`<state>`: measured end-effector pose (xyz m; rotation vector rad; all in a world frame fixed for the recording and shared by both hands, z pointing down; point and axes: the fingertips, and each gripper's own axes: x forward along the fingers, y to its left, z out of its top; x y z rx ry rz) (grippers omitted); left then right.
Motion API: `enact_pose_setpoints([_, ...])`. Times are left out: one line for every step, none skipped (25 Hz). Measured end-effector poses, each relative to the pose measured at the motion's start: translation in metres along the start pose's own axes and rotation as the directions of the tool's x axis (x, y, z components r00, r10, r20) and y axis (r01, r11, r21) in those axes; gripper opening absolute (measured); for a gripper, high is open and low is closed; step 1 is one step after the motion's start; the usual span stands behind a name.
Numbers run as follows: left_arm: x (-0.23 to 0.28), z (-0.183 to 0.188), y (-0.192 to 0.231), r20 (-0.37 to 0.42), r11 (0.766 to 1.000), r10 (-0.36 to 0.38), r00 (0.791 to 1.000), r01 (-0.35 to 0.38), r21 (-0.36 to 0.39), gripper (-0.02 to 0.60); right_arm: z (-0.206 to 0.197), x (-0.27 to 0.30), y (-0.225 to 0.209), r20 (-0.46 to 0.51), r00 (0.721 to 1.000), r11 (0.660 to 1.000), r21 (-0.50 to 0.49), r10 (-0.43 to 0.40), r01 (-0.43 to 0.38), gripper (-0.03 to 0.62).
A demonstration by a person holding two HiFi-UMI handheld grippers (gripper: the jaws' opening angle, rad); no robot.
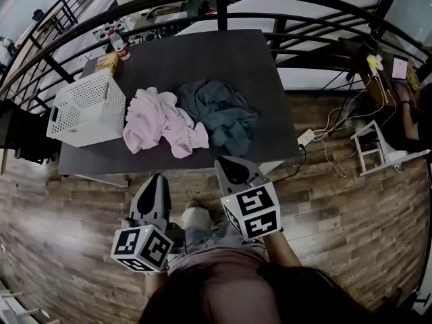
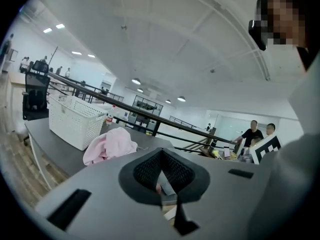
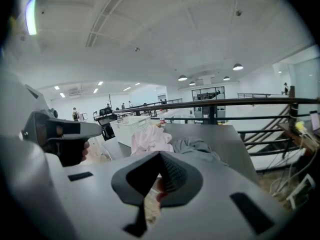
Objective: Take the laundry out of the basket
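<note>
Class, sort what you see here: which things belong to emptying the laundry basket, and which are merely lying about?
Belonging to the job: white basket, pink garment, grey-blue garment.
Just lying about: bottle, yellow box, power strip on the floor.

We see the basket (image 1: 88,106) on the table's (image 1: 202,56) left, the first garment (image 1: 160,121) just right of it, and the second garment (image 1: 221,113) touching that one's right side.
</note>
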<state>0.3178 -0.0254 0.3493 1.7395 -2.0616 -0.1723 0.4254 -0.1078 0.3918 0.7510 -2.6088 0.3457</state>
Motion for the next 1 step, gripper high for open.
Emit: enact_pose_setpoints([0.0020, 0.0004, -0.0009, 0.003, 1.000, -0.002, 1.000, 0.002, -0.007, -0.002, -0.0002, 0.0023, -0.0022, -0.003, 1.000, 1.000, -0.007, 0.002, -0.002, 0.015])
